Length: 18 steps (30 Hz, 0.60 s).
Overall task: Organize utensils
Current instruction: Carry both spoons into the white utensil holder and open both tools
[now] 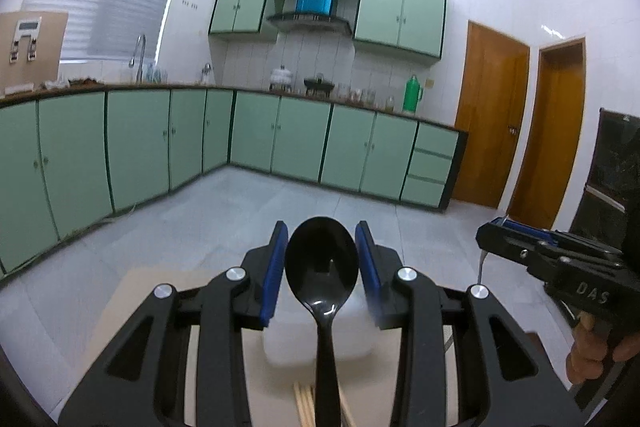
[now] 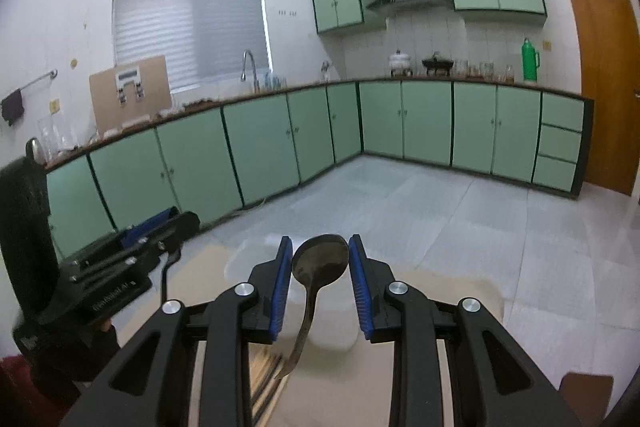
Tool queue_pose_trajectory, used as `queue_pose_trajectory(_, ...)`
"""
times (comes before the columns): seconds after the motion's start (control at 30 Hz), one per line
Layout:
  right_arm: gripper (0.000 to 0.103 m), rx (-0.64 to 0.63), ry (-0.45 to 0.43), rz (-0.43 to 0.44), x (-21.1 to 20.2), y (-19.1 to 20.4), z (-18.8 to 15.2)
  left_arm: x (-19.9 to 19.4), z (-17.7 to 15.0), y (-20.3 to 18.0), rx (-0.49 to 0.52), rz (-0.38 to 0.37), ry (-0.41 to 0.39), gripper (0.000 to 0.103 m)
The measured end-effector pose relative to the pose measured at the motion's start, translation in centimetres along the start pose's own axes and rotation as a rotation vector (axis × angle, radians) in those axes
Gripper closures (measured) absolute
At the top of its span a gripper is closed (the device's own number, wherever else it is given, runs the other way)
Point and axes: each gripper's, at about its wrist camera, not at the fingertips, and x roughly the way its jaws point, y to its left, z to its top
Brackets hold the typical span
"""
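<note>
My left gripper [image 1: 322,259] is shut on a black plastic spoon [image 1: 321,267], bowl up between the blue pads, handle hanging down. My right gripper [image 2: 320,277] is shut on a metal spoon [image 2: 318,261], bowl up, curved handle hanging down. Both are held above a pale tabletop [image 2: 440,291]. Under each gripper lies a white container [image 1: 316,339], which also shows in the right wrist view [image 2: 336,323], and several wooden chopsticks [image 1: 306,403]. Each gripper shows in the other's view: the right one [image 1: 492,231] holds its spoon's handle hanging, the left one [image 2: 176,219] likewise.
Beyond the table is a grey tiled floor [image 1: 240,203] and green kitchen cabinets [image 1: 160,135] with a counter, sink tap [image 1: 138,57] and a green thermos [image 1: 412,93]. Wooden doors [image 1: 492,115] stand at the right.
</note>
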Motion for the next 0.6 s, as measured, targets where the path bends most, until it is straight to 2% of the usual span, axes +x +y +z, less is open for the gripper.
queue_pose_trajectory(0.13, 0.075, 0.008, -0.048, -0.026, 1.0, -0.5, 3.0, 1.9, 2.8, -1.0, 0.013, 0.006, -0.058, 0.07)
queue_pose_trajectory(0.27, 0.075, 0.017, -0.064, -0.078, 2.8, -1.3, 4.3, 4.3, 4.3, -1.6, 0.021, 0.017, -0.095, 0.07)
queue_pose_trajectory(0.5, 0.075, 0.03, -0.034, -0.143, 7.4, -2.9, 4.3, 8.9, 4.5, -0.9, 0.002, 0.027, -0.07, 0.07)
queue_pose_trajectory(0.6, 0.075, 0.012, -0.003, -0.16, 8.9, -3.0, 3.6, 10.6, 3.9, -0.1, -0.021, 0.022, -0.03, 0.07)
